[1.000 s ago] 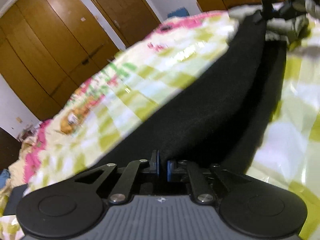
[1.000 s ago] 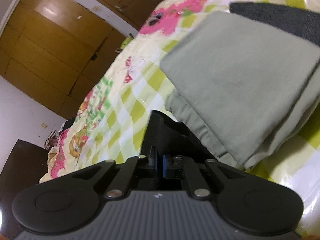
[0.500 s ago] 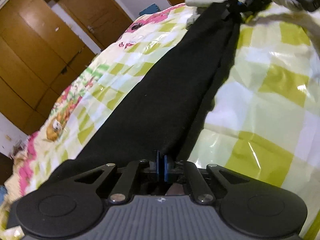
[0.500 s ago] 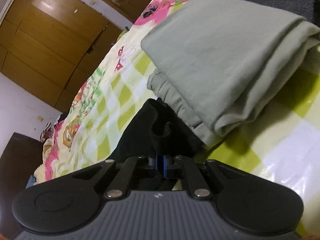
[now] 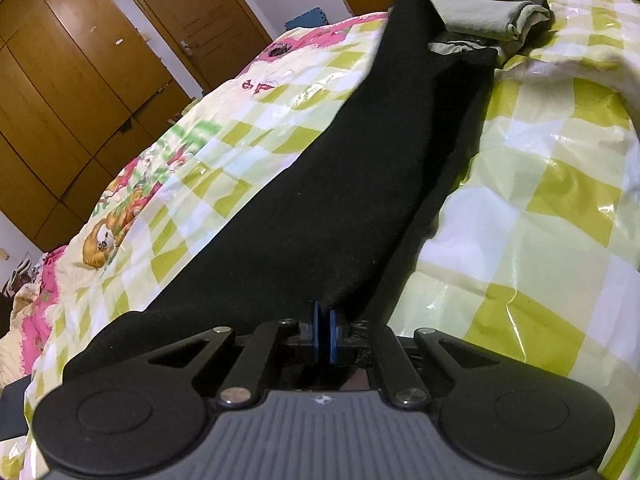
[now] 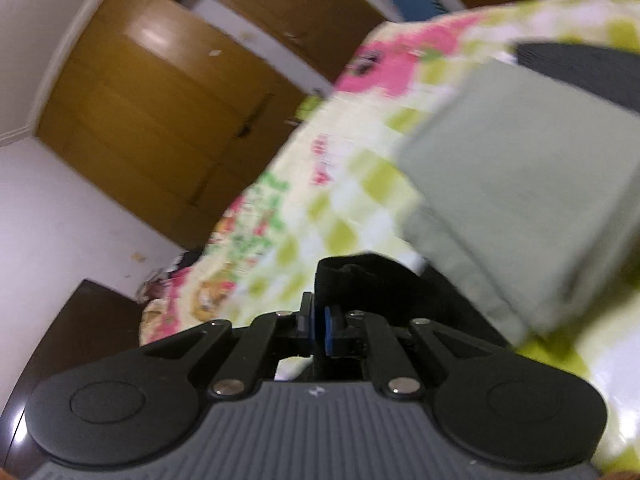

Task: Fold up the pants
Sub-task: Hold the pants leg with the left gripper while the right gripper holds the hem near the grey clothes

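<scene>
The bed [image 5: 540, 208] fills the area ahead of both tools. It carries a glossy cover checked in green and white, with pink flowers and cartoon figures toward the far side. Beyond the bed, to the upper left of each tool, stand the brown wooden wardrobe [image 5: 68, 92] and a wooden door [image 5: 200, 16].

The black pants [image 5: 340, 208] lie stretched along the bed. They run as one long band from your left tool [image 5: 322, 332] away to the upper right, where their far end rises off the cover. A second layer of the same cloth shows along the right edge of the band.

A folded grey-green garment [image 6: 528, 184] lies on the bed ahead and to the right of your right tool [image 6: 316, 330]. In the left wrist view it sits just right of the far end of the pants. A dark grey folded item [image 6: 580, 68] lies behind it.

Your left tool is closed, its blue pads pinching the near edge of the pants. Your right tool is also closed on black pants cloth, and a bunched fold of the cloth stands just above its pads. The right wrist view is blurred.
</scene>
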